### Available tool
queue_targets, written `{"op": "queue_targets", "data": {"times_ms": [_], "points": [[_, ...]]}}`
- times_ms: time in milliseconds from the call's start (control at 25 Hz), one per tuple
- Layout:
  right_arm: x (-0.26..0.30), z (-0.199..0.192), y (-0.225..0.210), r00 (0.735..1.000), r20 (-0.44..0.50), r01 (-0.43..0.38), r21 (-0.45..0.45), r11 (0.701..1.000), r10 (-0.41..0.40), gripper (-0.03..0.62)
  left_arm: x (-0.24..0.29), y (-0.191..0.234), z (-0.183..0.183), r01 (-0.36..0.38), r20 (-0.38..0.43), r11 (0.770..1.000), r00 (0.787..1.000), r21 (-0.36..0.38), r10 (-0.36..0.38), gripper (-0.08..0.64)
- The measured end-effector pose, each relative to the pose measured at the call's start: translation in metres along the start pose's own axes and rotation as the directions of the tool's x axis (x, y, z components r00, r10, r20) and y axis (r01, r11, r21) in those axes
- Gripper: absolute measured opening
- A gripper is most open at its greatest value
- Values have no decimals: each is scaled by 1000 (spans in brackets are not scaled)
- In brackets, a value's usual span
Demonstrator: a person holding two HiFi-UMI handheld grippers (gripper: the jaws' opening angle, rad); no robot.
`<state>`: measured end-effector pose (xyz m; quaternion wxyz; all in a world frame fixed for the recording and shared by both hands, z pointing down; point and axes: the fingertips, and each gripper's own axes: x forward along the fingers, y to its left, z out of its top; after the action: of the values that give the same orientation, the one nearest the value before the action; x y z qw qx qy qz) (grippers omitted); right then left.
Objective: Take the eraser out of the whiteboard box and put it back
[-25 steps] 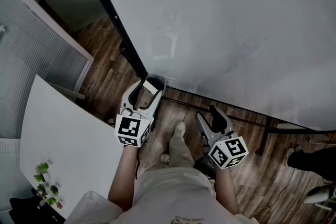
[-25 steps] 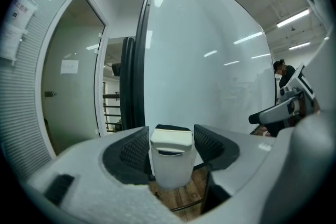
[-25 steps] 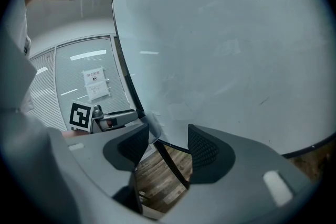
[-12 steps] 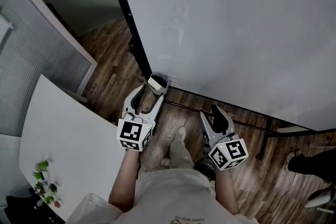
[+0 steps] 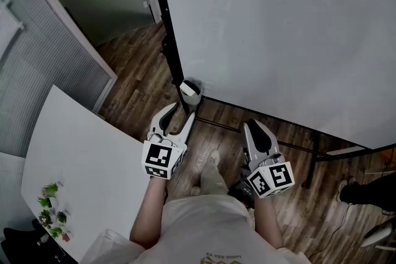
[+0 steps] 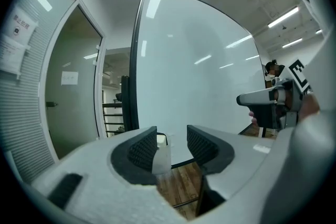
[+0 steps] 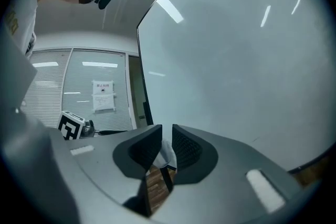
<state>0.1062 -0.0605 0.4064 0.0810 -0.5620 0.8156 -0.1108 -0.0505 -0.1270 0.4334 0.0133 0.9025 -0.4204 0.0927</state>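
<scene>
A small white whiteboard box (image 5: 191, 91) hangs at the lower left corner of the whiteboard (image 5: 278, 34), with a pale eraser (image 5: 186, 89) lying in it. My left gripper (image 5: 180, 110) points at the box from just short of it, open. Its jaws have just been closing and nothing is between them. In the left gripper view the box (image 6: 160, 153) shows beyond the gap. My right gripper (image 5: 255, 131) hangs further right, below the board's lower edge. Its jaws have just been closing to a narrow gap that holds nothing. The box (image 7: 164, 157) shows far past that gap.
A white table (image 5: 80, 164) with small plants (image 5: 52, 213) stands at the left. A black frame post (image 5: 168, 28) edges the board, with a doorway and a blinds partition (image 5: 37, 71) behind. The stand's foot bar (image 5: 312, 164) and another person's shoe (image 5: 362, 190) lie on the wooden floor at the right.
The left gripper's fingertips stood around the box and have drawn back from it. Both grippers' jaws have narrowed. The right gripper has risen a little.
</scene>
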Motion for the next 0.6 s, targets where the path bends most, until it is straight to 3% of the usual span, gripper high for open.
{"op": "queue_targets", "data": {"times_ms": [160, 320, 400, 600], "points": [[-7, 7, 11, 1000, 18, 21, -50, 999, -20, 17, -17, -1, 5, -17, 31, 1000, 999, -12, 18, 109], [-15, 11, 16, 999, 24, 40, -75, 996, -38, 12, -25, -6, 5, -18, 43, 1000, 999, -15, 18, 66], [-18, 10, 15, 998, 12, 56, -85, 995, -55, 12, -27, -10, 1, -5, 37, 1000, 999, -25, 6, 3], [-24, 9, 10, 994, 2, 104, -98, 990, -105, 12, -28, -20, -3, 52, 26, 997, 998, -57, -50, 2]]}}
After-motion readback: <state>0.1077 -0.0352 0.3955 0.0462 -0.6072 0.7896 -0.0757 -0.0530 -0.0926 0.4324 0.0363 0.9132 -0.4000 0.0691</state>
